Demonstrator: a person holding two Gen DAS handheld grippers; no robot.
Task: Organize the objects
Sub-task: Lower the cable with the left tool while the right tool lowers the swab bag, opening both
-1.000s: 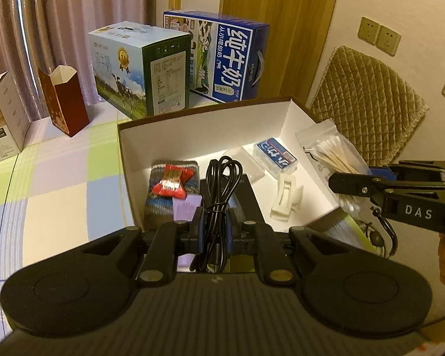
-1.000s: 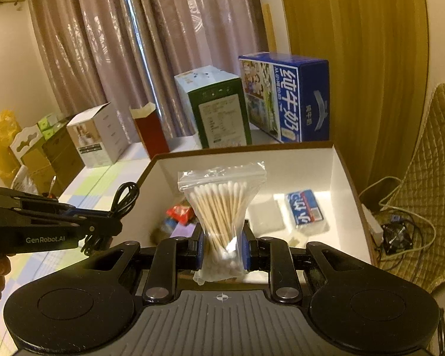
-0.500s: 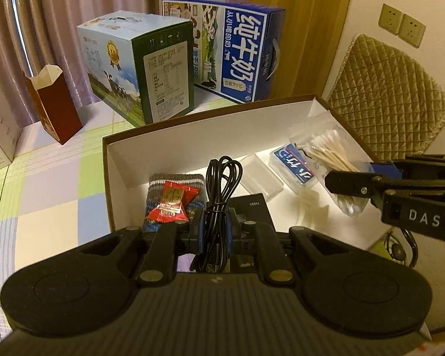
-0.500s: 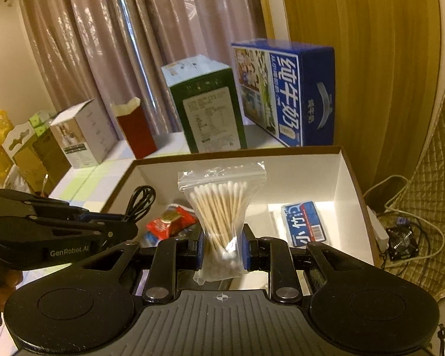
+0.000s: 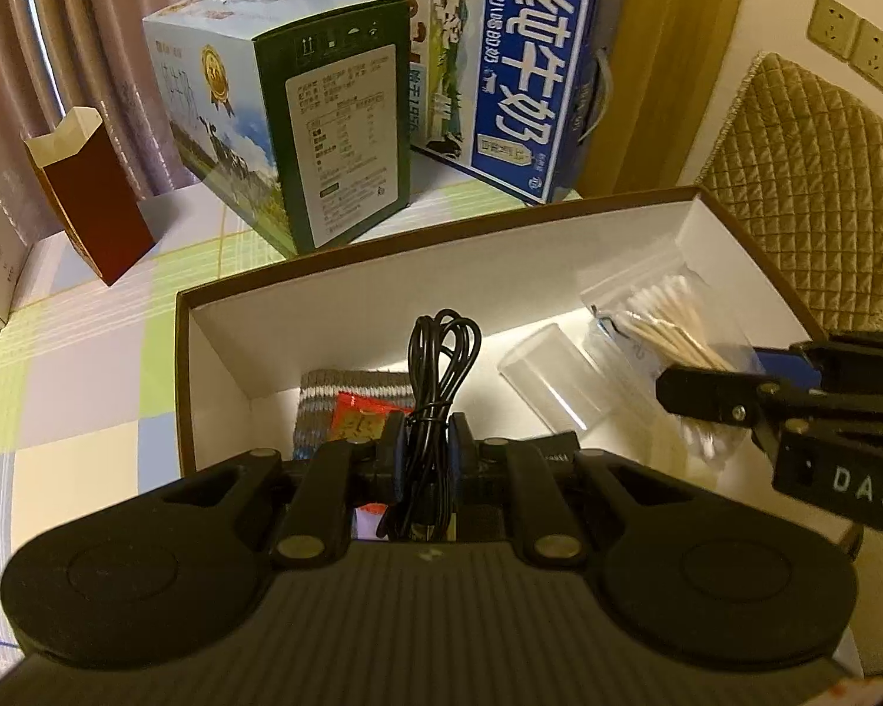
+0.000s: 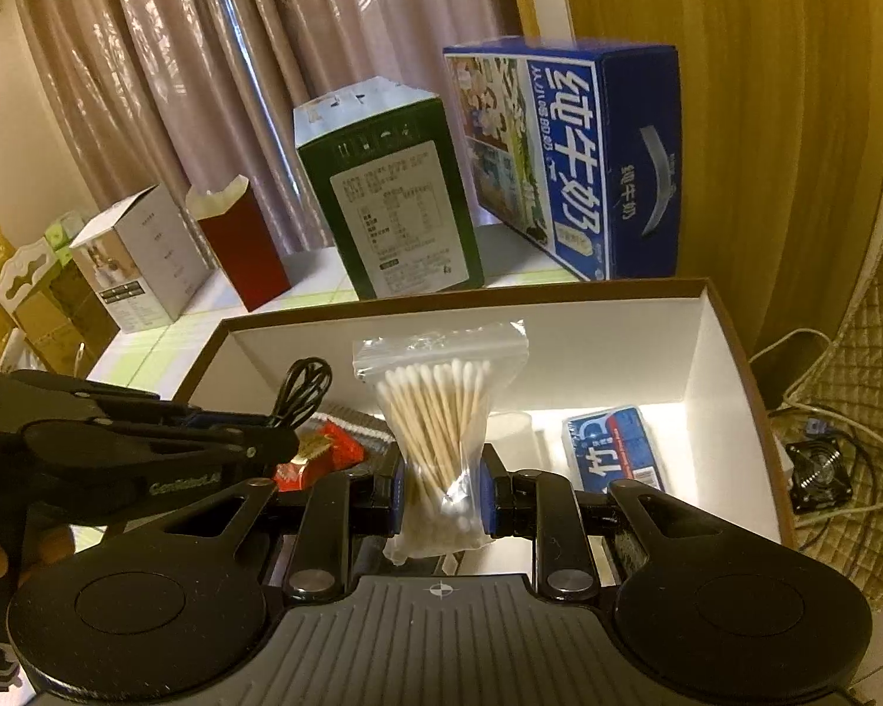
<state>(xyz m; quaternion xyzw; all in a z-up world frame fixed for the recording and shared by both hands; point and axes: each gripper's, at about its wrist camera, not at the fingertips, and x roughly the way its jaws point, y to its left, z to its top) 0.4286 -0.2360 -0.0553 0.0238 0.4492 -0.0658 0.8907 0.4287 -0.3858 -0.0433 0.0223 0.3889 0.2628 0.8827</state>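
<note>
The big open box [image 5: 253, 306] with white walls sits just ahead of and under both tools. It is the largest thing here, and I think both held things are meant to go down into it.

The left gripper [image 5: 424, 459] is squeezed tight on a black cable [image 5: 441, 365]. The cable is bundled up, and its long way points up, with the loops above the jaws and the plug end hanging below. Straight under and ahead of this tool lie a striped knit cloth [image 5: 353, 388] and a red candy wrapper [image 5: 359, 420], at the box's left end.

The right gripper [image 6: 441, 497] is closed on a clear bag of cotton swabs [image 6: 438, 429]. The swabs also stand up tall, with the zip edge on top. Ahead and to the right of this tool, on the box floor, lies a blue tissue pack [image 6: 612, 447]. A clear plastic piece [image 5: 553, 376] lies between the 2 tools, a bit farther in.

The 2 tools sit side by side and close, the left one over the left half of the box and the right one over the right half. So each should go down on its own side. The right tool seems to have more bare floor under it. The left has less, so the cable may land on the cloth.
</note>
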